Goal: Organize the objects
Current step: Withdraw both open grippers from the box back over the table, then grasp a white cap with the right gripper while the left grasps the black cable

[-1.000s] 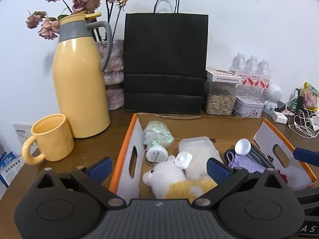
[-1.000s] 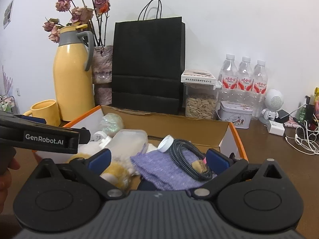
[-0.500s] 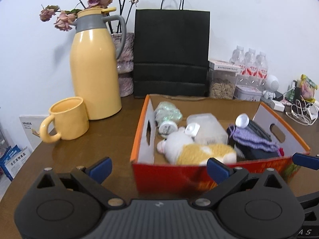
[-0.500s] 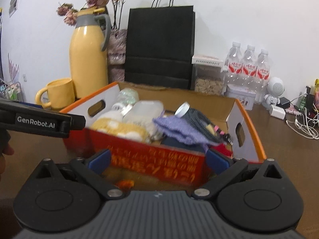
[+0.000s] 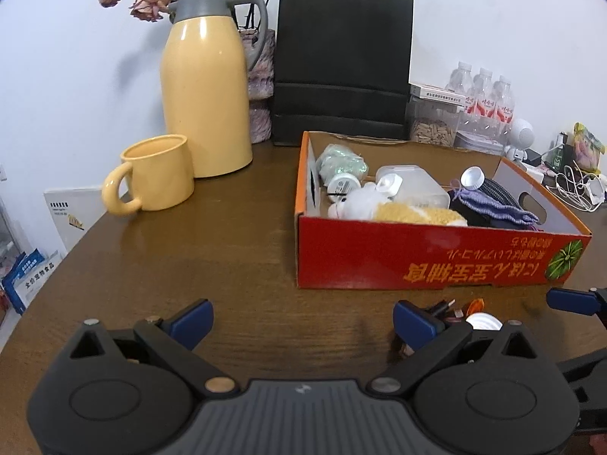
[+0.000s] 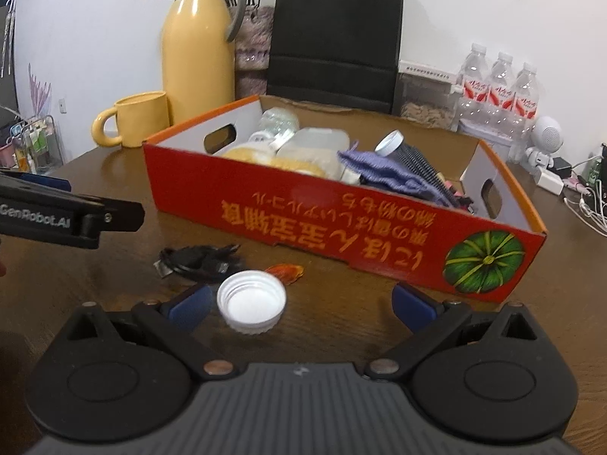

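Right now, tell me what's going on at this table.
A person holds two grippers, both open and empty. The red cardboard box already holds a plush toy, purple cloth and containers. A white cap, black cable and an orange scrap lie loose on the table before the right gripper.

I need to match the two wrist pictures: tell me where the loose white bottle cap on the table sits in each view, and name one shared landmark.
Left wrist: white cap low right, partly hidden behind the left gripper's right finger.
Right wrist: white cap low centre-left, on the table just ahead of the right gripper.
Shared landmark: red cardboard box.
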